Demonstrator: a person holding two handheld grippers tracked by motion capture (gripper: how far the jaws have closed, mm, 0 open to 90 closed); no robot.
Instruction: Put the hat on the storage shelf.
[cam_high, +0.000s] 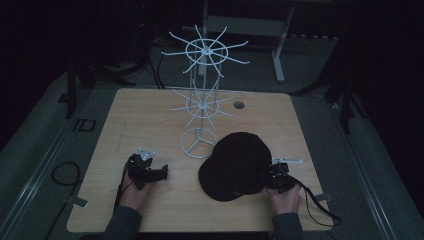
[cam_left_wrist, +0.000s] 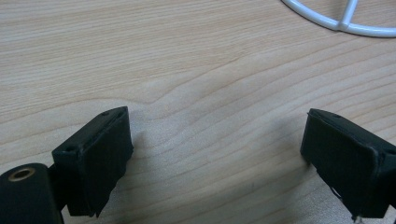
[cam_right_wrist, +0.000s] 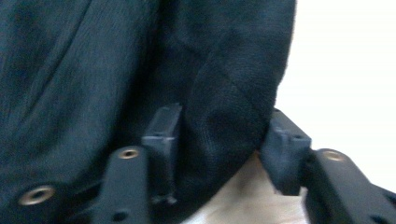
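A black cap (cam_high: 235, 165) lies on the wooden table (cam_high: 145, 115), right of the middle and near the front. My right gripper (cam_high: 272, 178) is at the cap's right edge. In the right gripper view its jaws (cam_right_wrist: 222, 140) hold a bulging fold of the cap's fabric (cam_right_wrist: 140, 56) between them, and both jaws touch it. My left gripper (cam_high: 162, 173) rests low over bare wood at the front left. It stands open (cam_left_wrist: 215, 158) with nothing between its jaws.
A white wire rack (cam_high: 202, 100) with two tiers of radiating arms stands at the table's middle. Its round base ring (cam_left_wrist: 341, 23) lies just left of the cap. A small round hole (cam_high: 239, 105) sits at the table's far side. A cable (cam_high: 320, 207) trails off the front right.
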